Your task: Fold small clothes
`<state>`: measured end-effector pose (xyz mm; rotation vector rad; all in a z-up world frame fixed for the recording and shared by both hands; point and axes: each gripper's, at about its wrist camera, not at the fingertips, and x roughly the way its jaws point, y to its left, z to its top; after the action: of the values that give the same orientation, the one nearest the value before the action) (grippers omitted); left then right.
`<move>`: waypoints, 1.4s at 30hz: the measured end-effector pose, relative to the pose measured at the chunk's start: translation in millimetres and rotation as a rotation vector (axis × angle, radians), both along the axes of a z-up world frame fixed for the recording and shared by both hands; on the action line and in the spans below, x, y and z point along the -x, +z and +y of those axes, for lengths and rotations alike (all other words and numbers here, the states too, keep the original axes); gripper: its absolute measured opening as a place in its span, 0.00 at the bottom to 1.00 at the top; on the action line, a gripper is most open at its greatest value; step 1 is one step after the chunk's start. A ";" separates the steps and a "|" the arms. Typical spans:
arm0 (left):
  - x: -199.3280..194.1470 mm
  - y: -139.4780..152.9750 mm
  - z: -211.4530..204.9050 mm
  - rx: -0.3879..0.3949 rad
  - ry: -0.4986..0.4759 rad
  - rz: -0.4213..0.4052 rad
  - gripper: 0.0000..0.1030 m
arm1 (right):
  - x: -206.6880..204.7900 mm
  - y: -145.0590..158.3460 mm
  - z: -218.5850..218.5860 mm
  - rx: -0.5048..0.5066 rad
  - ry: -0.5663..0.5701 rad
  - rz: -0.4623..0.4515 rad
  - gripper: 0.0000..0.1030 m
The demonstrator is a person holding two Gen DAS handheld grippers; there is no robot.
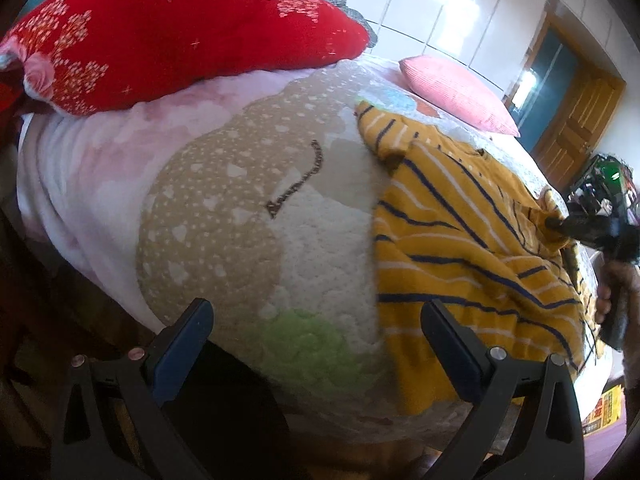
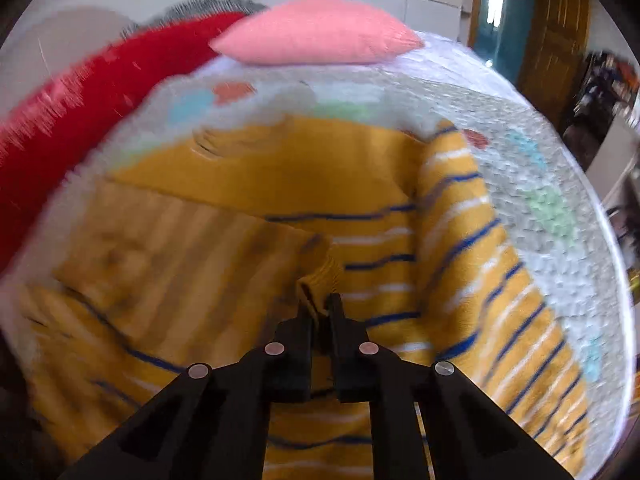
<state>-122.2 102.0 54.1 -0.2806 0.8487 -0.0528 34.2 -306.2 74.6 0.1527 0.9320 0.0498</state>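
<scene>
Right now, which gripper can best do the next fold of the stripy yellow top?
Probably the right. The right gripper is already shut on a bunched bit of the yellow striped top, ready to pull it across. The left gripper hangs open at the bed's edge, holding nothing.

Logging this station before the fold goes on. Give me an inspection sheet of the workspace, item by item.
Surface: quilted bedspread with pastel patches, on a bed.
Job's things: mustard striped shirt, partly folded, one edge pinched and lifted.
Clutter: red floral pillow and pink pillow at the far side of the bed.
Grippers: left gripper open, holding nothing, over the near edge of the bed; right gripper shut on the shirt.
Cables: nothing seen.
Surroundings: white tiled wall, wooden door.
</scene>
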 end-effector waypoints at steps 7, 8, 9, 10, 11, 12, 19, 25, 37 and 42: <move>3.2 -6.6 20.3 0.037 0.042 0.006 1.00 | -8.8 54.9 131.8 -0.217 0.328 -0.062 0.07; 4.3 -6.7 22.6 0.040 0.049 0.005 1.00 | -10.4 59.4 155.9 -0.245 0.380 -0.059 0.07; 4.6 -6.5 25.1 0.044 0.055 0.005 1.00 | -13.6 63.3 182.8 -0.277 0.437 -0.051 0.07; 5.7 -6.3 27.4 0.046 0.062 0.005 1.00 | -16.3 65.8 205.5 -0.298 0.478 -0.041 0.07; 7.2 -5.8 30.0 0.046 0.070 0.004 1.00 | -18.4 67.9 234.9 -0.318 0.530 -0.034 0.07; 7.3 -5.3 33.2 0.045 0.078 0.003 1.00 | -18.3 68.2 259.8 -0.325 0.574 -0.035 0.07; 15.9 -8.2 53.0 0.045 0.141 0.016 1.00 | -16.2 68.8 362.1 -0.367 0.770 -0.042 0.24; 11.3 -13.7 52.1 0.059 0.136 0.032 1.00 | -20.3 67.9 289.8 -0.239 0.642 -0.099 0.53; 0.2 -9.0 6.9 0.148 -0.009 0.025 1.00 | 69.7 1.2 4.5 -0.225 0.135 0.021 0.61; -18.7 -11.8 -18.7 0.225 -0.092 0.055 1.00 | 151.7 -23.1 -53.5 -0.172 0.084 0.055 0.65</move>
<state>-103.5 83.3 42.3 -0.4560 0.9117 -0.2286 -117.6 -359.7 51.5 0.2753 0.9882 0.2050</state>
